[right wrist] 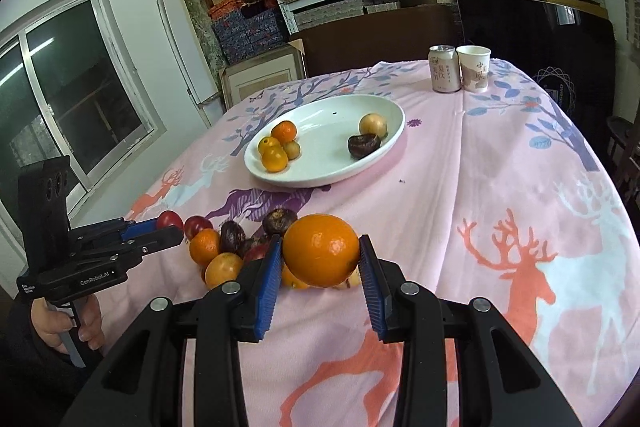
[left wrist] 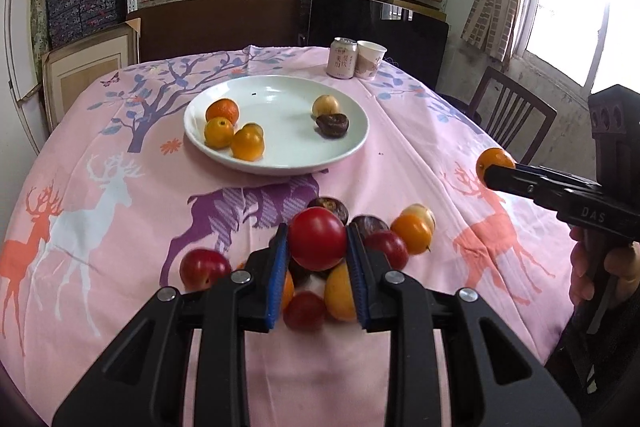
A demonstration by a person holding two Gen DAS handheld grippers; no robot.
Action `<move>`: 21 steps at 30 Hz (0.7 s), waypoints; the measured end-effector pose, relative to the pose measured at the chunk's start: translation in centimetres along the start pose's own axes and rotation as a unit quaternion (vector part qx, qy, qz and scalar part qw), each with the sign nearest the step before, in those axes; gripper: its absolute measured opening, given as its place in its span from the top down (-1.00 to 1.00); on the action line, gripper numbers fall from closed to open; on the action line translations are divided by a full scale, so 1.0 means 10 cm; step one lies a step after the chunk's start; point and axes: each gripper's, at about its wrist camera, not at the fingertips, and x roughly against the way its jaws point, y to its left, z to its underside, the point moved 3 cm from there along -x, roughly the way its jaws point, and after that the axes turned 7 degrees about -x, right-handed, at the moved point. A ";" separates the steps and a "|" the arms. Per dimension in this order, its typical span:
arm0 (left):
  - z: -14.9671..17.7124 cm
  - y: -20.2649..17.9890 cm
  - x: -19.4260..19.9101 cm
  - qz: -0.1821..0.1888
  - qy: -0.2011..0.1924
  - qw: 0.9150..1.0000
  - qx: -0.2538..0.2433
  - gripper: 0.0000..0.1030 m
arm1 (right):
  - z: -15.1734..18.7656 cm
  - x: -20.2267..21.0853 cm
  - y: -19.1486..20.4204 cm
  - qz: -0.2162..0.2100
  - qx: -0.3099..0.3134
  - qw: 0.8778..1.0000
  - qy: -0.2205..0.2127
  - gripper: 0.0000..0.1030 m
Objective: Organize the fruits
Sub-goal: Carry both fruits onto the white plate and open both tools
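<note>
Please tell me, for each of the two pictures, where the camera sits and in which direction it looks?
Left wrist: on the left gripper, facing the plate across the table; a red fruit between its pads, right gripper and hand at right.
Right wrist: on the right gripper, same direction; holds an orange, left gripper at left.
Shared: plate, can, cup.
</note>
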 end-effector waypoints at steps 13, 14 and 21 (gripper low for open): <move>-0.80 0.43 -1.45 0.012 0.051 0.998 0.045 0.46 | -1.04 -1.36 -0.03 0.012 0.016 0.999 0.031 0.26; -0.81 0.46 -1.49 0.013 0.051 0.997 0.051 0.44 | -1.06 -1.45 -0.03 0.013 0.014 0.999 0.035 0.26; -0.97 0.58 -1.15 -0.002 -0.002 0.998 0.064 -0.30 | -1.20 -1.43 0.07 0.009 0.014 1.000 0.000 -0.30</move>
